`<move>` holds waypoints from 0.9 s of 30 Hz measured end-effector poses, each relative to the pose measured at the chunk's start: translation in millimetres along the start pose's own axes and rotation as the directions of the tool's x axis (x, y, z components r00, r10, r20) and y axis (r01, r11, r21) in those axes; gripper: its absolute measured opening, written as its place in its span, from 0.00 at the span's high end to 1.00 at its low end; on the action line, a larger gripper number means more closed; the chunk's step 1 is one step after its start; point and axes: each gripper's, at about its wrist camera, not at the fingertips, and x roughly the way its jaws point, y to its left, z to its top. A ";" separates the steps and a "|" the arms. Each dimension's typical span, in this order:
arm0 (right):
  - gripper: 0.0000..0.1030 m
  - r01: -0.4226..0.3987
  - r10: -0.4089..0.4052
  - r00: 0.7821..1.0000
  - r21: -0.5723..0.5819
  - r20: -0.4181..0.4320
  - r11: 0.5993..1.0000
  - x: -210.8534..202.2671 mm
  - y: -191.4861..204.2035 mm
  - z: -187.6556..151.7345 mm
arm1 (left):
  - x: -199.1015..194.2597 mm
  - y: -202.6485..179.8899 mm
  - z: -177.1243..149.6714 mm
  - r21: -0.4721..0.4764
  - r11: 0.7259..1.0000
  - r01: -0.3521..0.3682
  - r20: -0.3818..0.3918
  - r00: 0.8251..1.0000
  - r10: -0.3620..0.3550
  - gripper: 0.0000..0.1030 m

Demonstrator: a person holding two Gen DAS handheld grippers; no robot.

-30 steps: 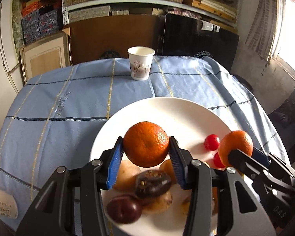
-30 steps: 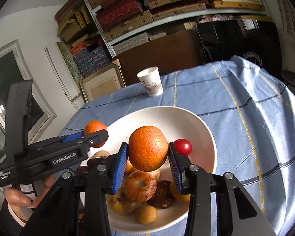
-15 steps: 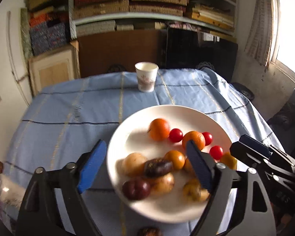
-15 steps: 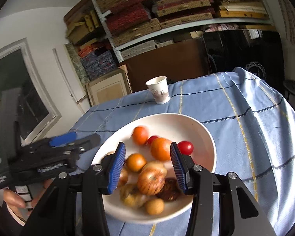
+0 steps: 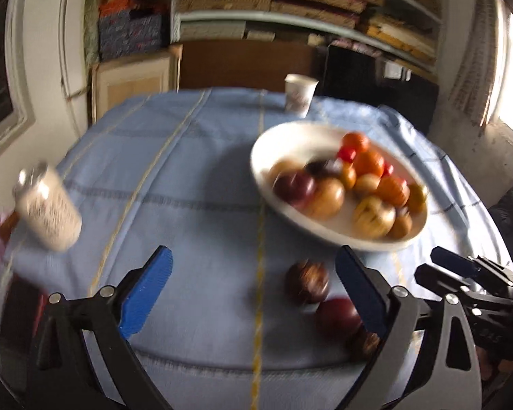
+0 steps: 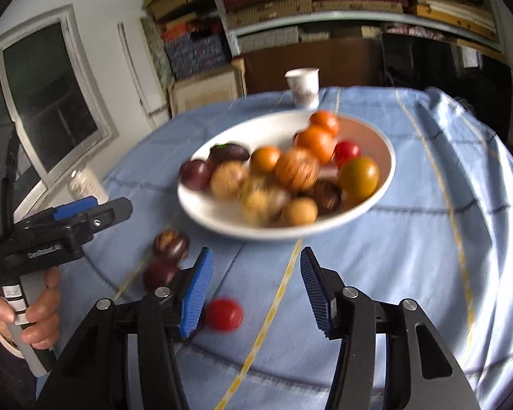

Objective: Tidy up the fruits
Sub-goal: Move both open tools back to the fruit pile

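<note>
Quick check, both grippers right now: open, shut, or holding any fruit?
Left gripper: open wide, jaws have just been opening, nothing between them.
Right gripper: open, jaws have just been opening, holding nothing.

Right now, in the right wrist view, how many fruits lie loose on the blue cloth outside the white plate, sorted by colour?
Dark brown round fruit: 1
Dark purple round fruit: 1
Red cherry tomato: 1
Total: 3 visible in this view
</note>
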 end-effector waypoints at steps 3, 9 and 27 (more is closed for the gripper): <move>0.57 -0.014 0.013 0.999 -0.013 -0.037 1.000 2.9 4.0 -5.4 | -0.3 11.6 -10.2 -0.038 0.999 0.023 -0.035 0.999 -0.024 0.09; 0.64 -0.067 0.067 0.991 0.003 -0.119 0.998 10.9 8.5 -11.9 | -6.7 23.8 -12.6 -0.084 0.996 0.017 -0.025 0.999 -0.019 0.09; 0.75 -0.118 0.122 0.977 0.033 -0.174 0.992 22.3 8.9 -16.3 | -5.8 24.1 -13.4 -0.085 0.996 0.017 -0.038 0.999 -0.020 0.09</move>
